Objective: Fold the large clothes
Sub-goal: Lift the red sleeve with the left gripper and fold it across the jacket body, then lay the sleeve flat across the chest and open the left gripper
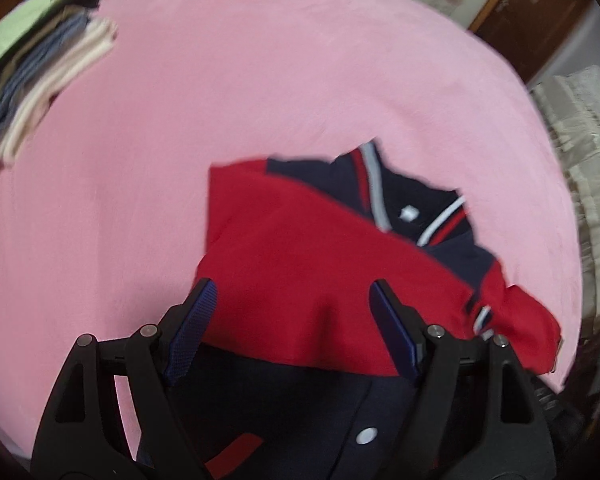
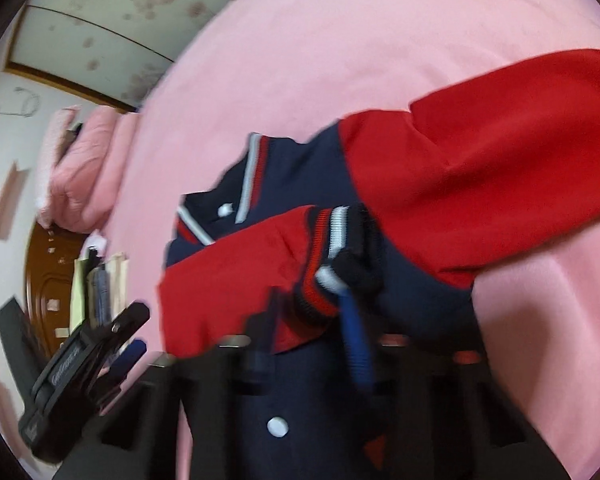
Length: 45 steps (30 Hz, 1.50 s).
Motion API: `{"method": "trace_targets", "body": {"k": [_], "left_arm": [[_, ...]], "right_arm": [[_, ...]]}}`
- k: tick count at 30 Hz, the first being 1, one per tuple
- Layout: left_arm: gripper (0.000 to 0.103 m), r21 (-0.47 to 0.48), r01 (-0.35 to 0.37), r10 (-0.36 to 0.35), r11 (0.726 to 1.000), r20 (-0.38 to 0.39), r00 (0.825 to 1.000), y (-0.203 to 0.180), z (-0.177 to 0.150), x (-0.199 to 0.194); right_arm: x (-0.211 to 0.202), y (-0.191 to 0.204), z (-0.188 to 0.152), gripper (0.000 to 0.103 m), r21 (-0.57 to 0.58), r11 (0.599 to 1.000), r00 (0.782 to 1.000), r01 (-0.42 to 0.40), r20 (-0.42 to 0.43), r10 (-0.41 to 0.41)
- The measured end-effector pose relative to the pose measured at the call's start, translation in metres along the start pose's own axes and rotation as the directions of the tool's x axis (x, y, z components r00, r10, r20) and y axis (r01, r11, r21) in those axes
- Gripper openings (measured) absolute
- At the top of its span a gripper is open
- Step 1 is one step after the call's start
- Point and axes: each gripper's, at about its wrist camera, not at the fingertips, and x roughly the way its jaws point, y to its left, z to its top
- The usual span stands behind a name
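The left gripper [image 1: 292, 312] hangs with its jaws spread wide, blue pads well apart and pressing on nothing; a red sleeve of the jacket [image 1: 308, 248] lies between and just under them, and the navy body with a white snap sits nearest the camera, below the fingers. Just beyond the fingertips the jacket's navy collar with its red and white stripes lies on the pink bedspread [image 1: 260, 80], and far off to the upper left of this gripper a stack of folded clothes [image 1: 40, 80] rests on the same cover. In the right wrist view, the right gripper [image 2: 340, 280] is blurred, its jaws drawn close together at the ribbed striped cuff [image 2: 328, 248] of the other sleeve; the cuff sits at the blue pad, but the blur hides whether the pads truly pinch it. Past it the red sleeve stretches away to the right over the bedspread, and the left gripper shows low at the left. A pink pillow [image 2: 84, 168] lies farther off.
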Motion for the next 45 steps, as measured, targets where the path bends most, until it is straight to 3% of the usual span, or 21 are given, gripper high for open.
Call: {"method": "trace_targets", "body": {"k": [1,3,6,9,10,12,14,16,18,20,22,27,30,31,32,35,39,42,44,45], "left_arm": [[0.075,0.003,-0.045,0.045,0.999,-0.032,0.998,0.002,-0.004,0.008],[0.073,0.011,-0.102,0.103,0.995,-0.064,0.993,0.016,-0.003,0.017],[0.073,0.008,-0.151,0.151,0.989,-0.106,0.983,0.025,-0.012,0.03],[0.072,-0.002,-0.196,0.195,0.981,-0.091,0.976,0.034,-0.017,0.031],[0.066,0.001,-0.219,0.218,0.976,-0.073,0.973,0.036,-0.018,0.028],[0.054,0.006,-0.172,0.173,0.985,-0.023,0.985,0.036,-0.018,0.018],[0.052,0.015,-0.044,0.044,0.999,0.021,0.999,0.031,-0.018,0.008],[0.051,0.05,0.101,-0.101,0.994,0.005,0.995,0.021,-0.018,0.008],[0.038,0.103,0.136,-0.132,0.985,-0.045,0.99,0.008,-0.016,0.021],[0.025,0.173,0.083,-0.07,0.981,-0.076,0.995,-0.005,-0.013,0.039],[0.019,0.229,-0.014,0.034,0.973,-0.081,0.996,-0.013,-0.014,0.056],[0.017,0.262,-0.106,0.128,0.959,-0.067,0.99,-0.015,-0.02,0.07],[0.016,0.255,-0.096,0.117,0.962,-0.067,0.991,-0.011,-0.025,0.071],[0.016,0.255,-0.088,0.109,0.963,-0.071,0.992,-0.008,-0.026,0.071],[0.015,0.256,-0.081,0.103,0.963,-0.074,0.992,-0.007,-0.027,0.073],[0.014,0.248,-0.063,0.086,0.967,-0.082,0.993,-0.002,-0.032,0.071],[0.013,0.237,-0.052,0.074,0.97,-0.087,0.993,0.008,-0.038,0.071],[0.013,0.235,-0.051,0.073,0.971,-0.086,0.994,0.011,-0.043,0.069],[0.013,0.233,-0.05,0.071,0.971,-0.083,0.994,0.013,-0.051,0.067],[0.013,0.234,-0.049,0.07,0.971,-0.081,0.994,0.014,-0.055,0.067]], "right_arm": [[-0.001,0.002,0.003,0.015,-0.016,1.0,1.0,0.015,0.021,-0.014],[-0.001,0.004,0.007,0.014,-0.038,0.992,0.992,0.123,0.043,-0.122],[0.0,0.005,0.01,0.014,-0.016,0.969,0.969,0.247,0.034,-0.246],[-0.002,0.013,0.013,0.015,-0.047,0.965,0.964,0.258,0.071,-0.255],[-0.004,0.02,0.013,0.015,-0.076,0.962,0.963,0.262,0.091,-0.255],[0.001,0.041,0.014,0.015,-0.162,0.968,0.98,0.192,0.086,-0.18],[0.014,0.063,0.01,0.015,-0.209,0.977,0.999,0.048,0.007,-0.048],[0.026,0.076,0.009,0.015,-0.211,0.977,0.998,-0.043,-0.054,0.033],[0.051,0.091,0.006,0.015,-0.203,0.976,0.993,-0.077,-0.103,0.057],[0.077,0.108,0.004,0.015,-0.213,0.972,0.989,-0.098,-0.13,0.072],[0.096,0.112,0.003,0.015,-0.217,0.97,0.986,-0.106,-0.149,0.075],[0.132,0.098,0.007,0.015,-0.228,0.97,0.988,-0.08,-0.146,0.047],[0.125,0.085,0.019,0.003,-0.26,0.966,0.997,0.007,-0.072,-0.027],[0.121,0.08,0.023,0.002,-0.278,0.953,0.992,0.12,-0.009,-0.128],[0.114,0.077,0.026,0.0,-0.276,0.947,0.985,0.168,0.019,-0.169],[0.106,0.066,0.031,0.0,-0.218,0.964,0.988,0.152,0.046,-0.145],[0.097,0.088,0.024,0.0,-0.249,0.921,0.951,0.3,0.156,-0.268],[0.087,0.099,0.021,0.0,-0.233,0.953,0.974,0.196,0.156,-0.162],[0.101,0.114,0.013,0.0,-0.223,0.975,0.998,0.019,0.058,-0.007],[0.105,0.118,0.009,0.0,-0.215,0.976,0.999,-0.028,0.029,0.035]]}}
